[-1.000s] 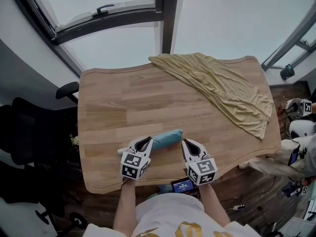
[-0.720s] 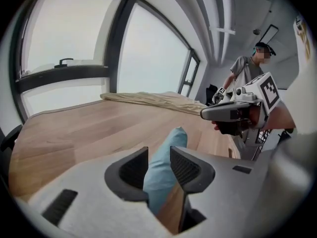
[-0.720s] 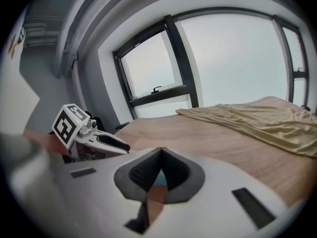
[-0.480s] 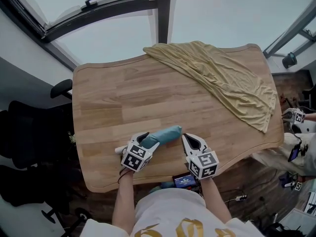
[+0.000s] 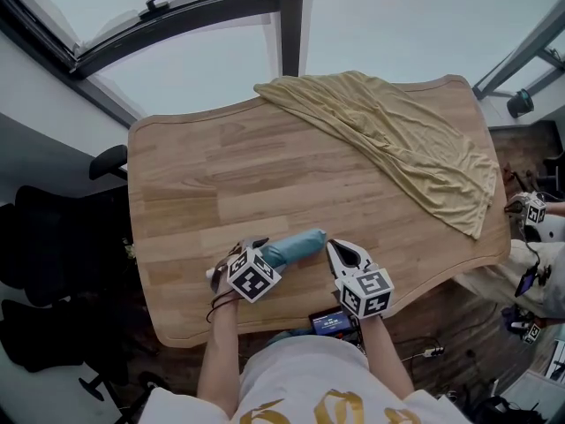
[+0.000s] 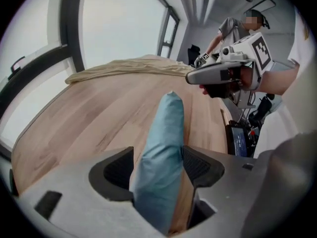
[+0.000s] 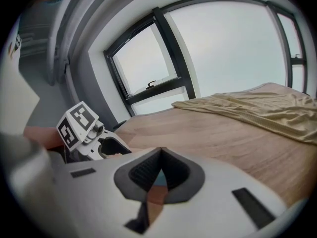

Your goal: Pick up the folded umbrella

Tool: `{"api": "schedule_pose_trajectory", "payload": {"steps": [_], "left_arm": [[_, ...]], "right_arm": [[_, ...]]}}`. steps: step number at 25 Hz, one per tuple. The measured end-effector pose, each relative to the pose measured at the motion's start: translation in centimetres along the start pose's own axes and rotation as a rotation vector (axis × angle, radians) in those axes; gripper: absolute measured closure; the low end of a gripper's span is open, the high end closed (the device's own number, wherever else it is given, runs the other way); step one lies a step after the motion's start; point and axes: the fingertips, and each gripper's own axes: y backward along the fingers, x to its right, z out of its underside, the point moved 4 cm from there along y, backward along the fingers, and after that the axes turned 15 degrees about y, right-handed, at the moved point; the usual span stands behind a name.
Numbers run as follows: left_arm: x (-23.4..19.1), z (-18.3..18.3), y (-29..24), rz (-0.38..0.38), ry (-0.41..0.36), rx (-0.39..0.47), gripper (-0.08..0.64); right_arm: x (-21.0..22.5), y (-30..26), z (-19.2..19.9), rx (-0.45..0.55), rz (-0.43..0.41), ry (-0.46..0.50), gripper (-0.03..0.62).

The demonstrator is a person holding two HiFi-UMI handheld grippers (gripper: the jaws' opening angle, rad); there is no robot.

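The folded umbrella [image 5: 297,246] is a slim teal bundle, its fabric wrapped tight and slightly creased. It lies flat on the wooden desk [image 5: 221,175], close to the near edge and roughly along it, with its right end angled a little away from that edge. A pale tip shows at its left end.

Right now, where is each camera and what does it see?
Head view: on the person's head, looking steeply down at table, folded umbrella, left gripper, right gripper, forearms.
Left gripper view: on the left gripper, looking along jaws that have just been opening, umbrella between them.
Right gripper view: on the right gripper, shut jaws, facing the window.
Both gripper views share the yellow cloth.
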Motion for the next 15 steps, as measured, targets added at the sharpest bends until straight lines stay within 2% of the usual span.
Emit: {"api": "schedule_pose_trajectory", "payload": {"steps": [6,10,15], "left_arm": [[0.7,0.3,-1.4,0.033,-0.076,-0.095,0.244],[0.8,0.6,-2.6,0.023,-0.117,-0.143,0.242],[1.0,1.2,-3.4,0.051,-0.102,-0.195,0.235]], "right_arm": [[0.2,-0.2,-0.1,0.0,-0.001,-0.009,0.581],[0.4,-0.3,0.3,-0.007,0.0,-0.017,0.581],[0.5,-0.2,0.6,-0.019,0.003,-0.023,0.581]]}}
